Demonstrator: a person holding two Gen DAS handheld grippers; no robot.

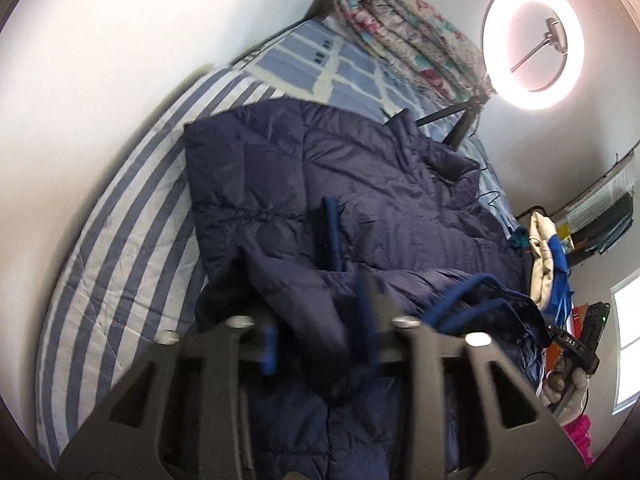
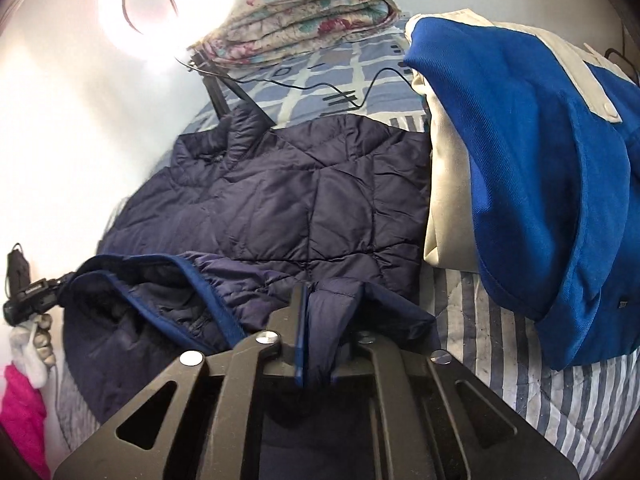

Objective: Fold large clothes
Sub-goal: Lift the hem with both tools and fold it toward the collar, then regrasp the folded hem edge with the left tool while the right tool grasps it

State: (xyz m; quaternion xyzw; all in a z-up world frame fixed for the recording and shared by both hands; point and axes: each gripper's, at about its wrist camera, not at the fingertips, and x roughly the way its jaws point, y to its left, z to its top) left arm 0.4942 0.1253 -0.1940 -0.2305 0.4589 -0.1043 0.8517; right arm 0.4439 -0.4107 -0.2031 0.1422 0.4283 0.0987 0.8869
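Two grippers sit at the near hem of the navy quilted jacket (image 2: pixel 304 200), which lies flat on the striped bed (image 2: pixel 520 380), its long axis running away toward the collar at the far end. The right gripper (image 2: pixel 324 320) has its jaws close together with a fold of hem and blue trim pinched between them. The left gripper (image 1: pixel 320 308) has its jaws standing apart, fabric loose and blurred between them, apparently let go. Beyond, a blue-and-cream garment (image 2: pixel 540 160) lies just beside the jacket's right edge. Farther off sit a folded floral quilt (image 2: pixel 312 12) and a ring light (image 1: pixel 534 46).
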